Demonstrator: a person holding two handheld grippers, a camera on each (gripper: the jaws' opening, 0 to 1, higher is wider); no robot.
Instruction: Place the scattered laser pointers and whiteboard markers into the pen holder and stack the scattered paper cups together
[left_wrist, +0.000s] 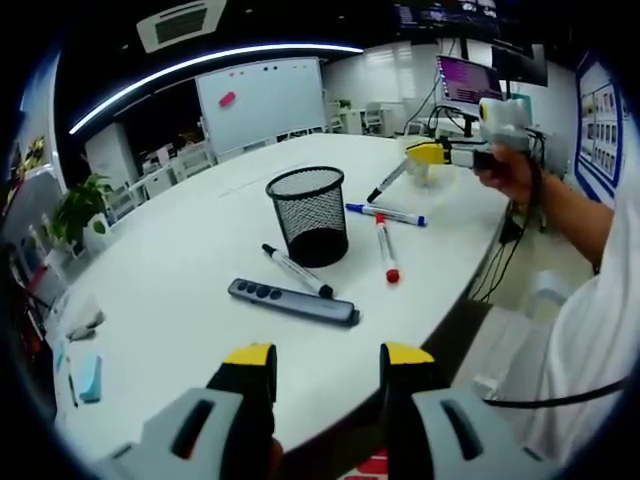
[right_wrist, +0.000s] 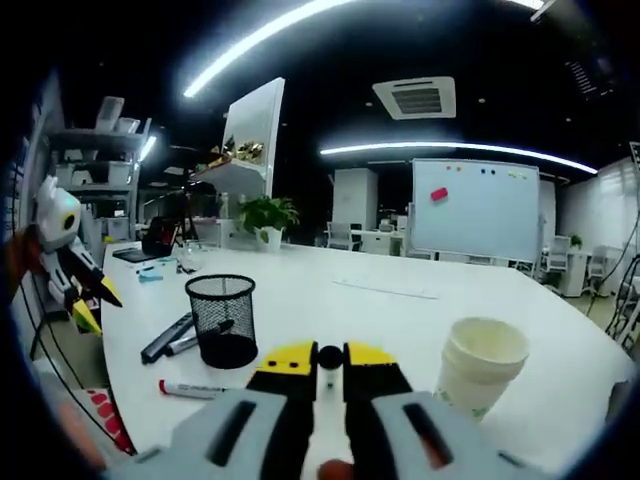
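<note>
On a white surface (left_wrist: 200, 250), a black mesh pen holder (left_wrist: 309, 214) stands beside a grey laser pointer (left_wrist: 293, 301) and red (left_wrist: 386, 250), blue (left_wrist: 386, 213) and black (left_wrist: 296, 270) markers. The left gripper (left_wrist: 329, 365) hovers with fingers apart, empty. The right gripper (right_wrist: 329, 360) pinches a black marker (right_wrist: 329, 357) near stacked paper cups (right_wrist: 480, 375).

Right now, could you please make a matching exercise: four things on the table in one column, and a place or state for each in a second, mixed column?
1. holder
2. red marker
3. laser pointer
4. black marker

a. held in the right jaws
b. upright, mid-table
c. flat, right of the holder in the left gripper view
d. flat, nearest the left jaws

Pairs: 1-b, 2-c, 3-d, 4-a
</note>
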